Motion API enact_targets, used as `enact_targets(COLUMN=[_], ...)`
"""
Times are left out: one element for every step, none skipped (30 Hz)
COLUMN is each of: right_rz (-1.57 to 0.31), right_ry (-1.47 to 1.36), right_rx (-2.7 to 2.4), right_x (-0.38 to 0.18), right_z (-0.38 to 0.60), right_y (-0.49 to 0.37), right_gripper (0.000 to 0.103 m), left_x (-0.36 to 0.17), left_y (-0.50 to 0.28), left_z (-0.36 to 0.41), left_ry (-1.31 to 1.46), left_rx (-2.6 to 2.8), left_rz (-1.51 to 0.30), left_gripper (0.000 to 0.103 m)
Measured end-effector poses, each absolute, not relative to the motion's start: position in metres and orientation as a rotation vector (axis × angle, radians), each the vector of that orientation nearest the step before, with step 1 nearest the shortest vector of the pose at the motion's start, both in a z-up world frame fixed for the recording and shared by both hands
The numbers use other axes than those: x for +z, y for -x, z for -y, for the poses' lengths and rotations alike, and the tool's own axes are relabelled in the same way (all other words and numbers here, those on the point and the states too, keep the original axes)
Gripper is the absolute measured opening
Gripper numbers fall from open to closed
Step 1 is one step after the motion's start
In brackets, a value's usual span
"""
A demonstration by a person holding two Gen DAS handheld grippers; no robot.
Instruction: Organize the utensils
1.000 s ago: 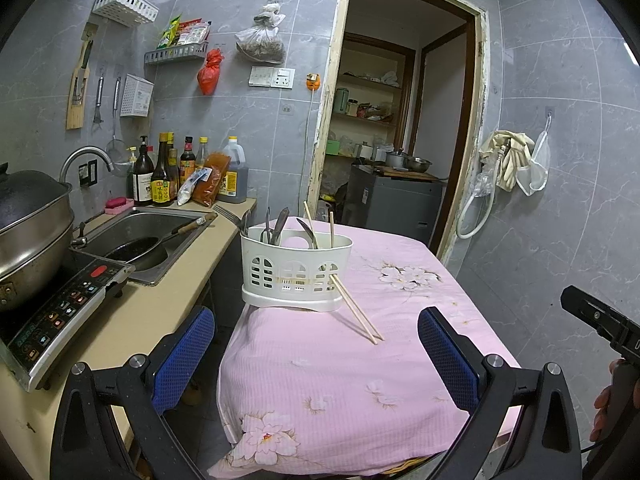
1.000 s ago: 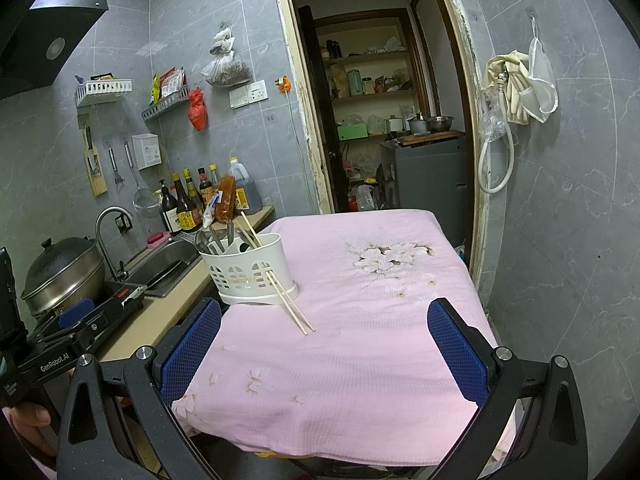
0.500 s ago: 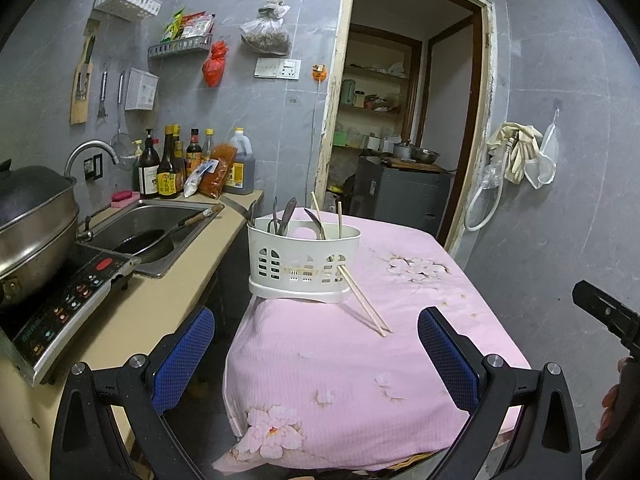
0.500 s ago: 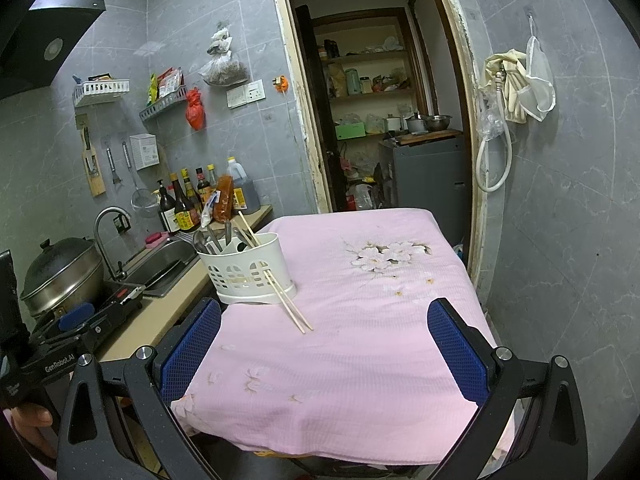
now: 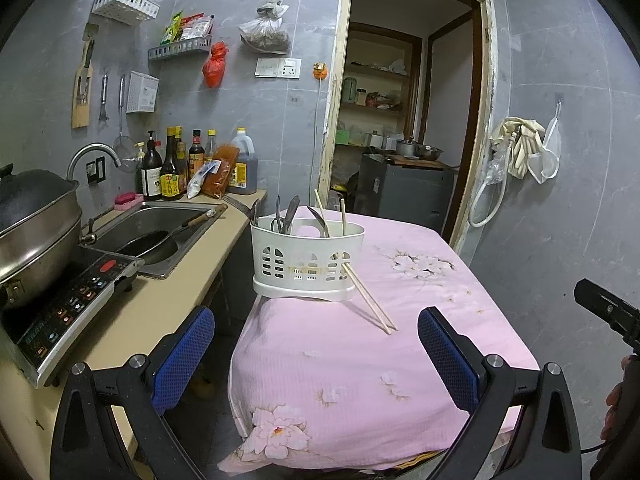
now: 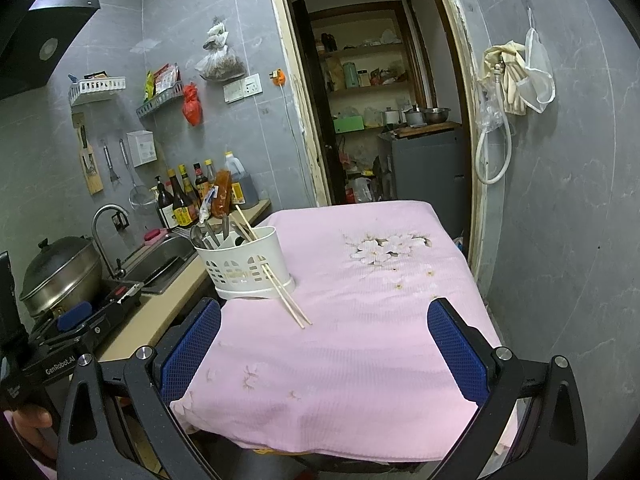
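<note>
A white slotted utensil caddy (image 5: 306,258) (image 6: 244,264) stands at the left edge of the table with the pink flowered cloth (image 5: 360,352) (image 6: 360,320). Spoons and other metal utensils (image 5: 286,216) (image 6: 210,234) stand upright in it. A pair of wooden chopsticks (image 5: 370,304) (image 6: 288,300) pokes out through the caddy's front slot and rests on the cloth. My left gripper (image 5: 316,352) is open, well back from the caddy, empty. My right gripper (image 6: 324,352) is open too, over the near part of the table, holding nothing.
Left of the table runs a counter with a sink (image 5: 156,228), an induction cooker (image 5: 68,304) and a large steel pot (image 5: 32,232). Bottles (image 5: 172,168) line the wall. An open doorway (image 5: 400,120) lies behind the table. A grey tiled wall (image 6: 580,200) stands close on the right.
Both grippers have drawn slightly back and up from the table; the caddy sits a little lower in the left wrist view. Caddy and chopsticks have not moved.
</note>
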State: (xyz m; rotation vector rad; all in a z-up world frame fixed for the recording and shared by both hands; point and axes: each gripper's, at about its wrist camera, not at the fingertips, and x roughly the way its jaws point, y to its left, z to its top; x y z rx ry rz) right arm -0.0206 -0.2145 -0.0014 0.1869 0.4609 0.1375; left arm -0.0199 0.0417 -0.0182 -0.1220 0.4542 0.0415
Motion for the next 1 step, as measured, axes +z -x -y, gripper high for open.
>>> enact_targets(right_rz=[-0.465], right_ry=[-0.188], right_rx=[0.137], right_x=[-0.0028], right_z=[0.2139], right_y=[0.0206], right_gripper=[0.101], left_x=[-0.0186], left_y=[0.0191], left_z=[-0.0403], left_ry=[0.121], left_rx=[0.043], left_rz=[-0.456], left_gripper=[0.102])
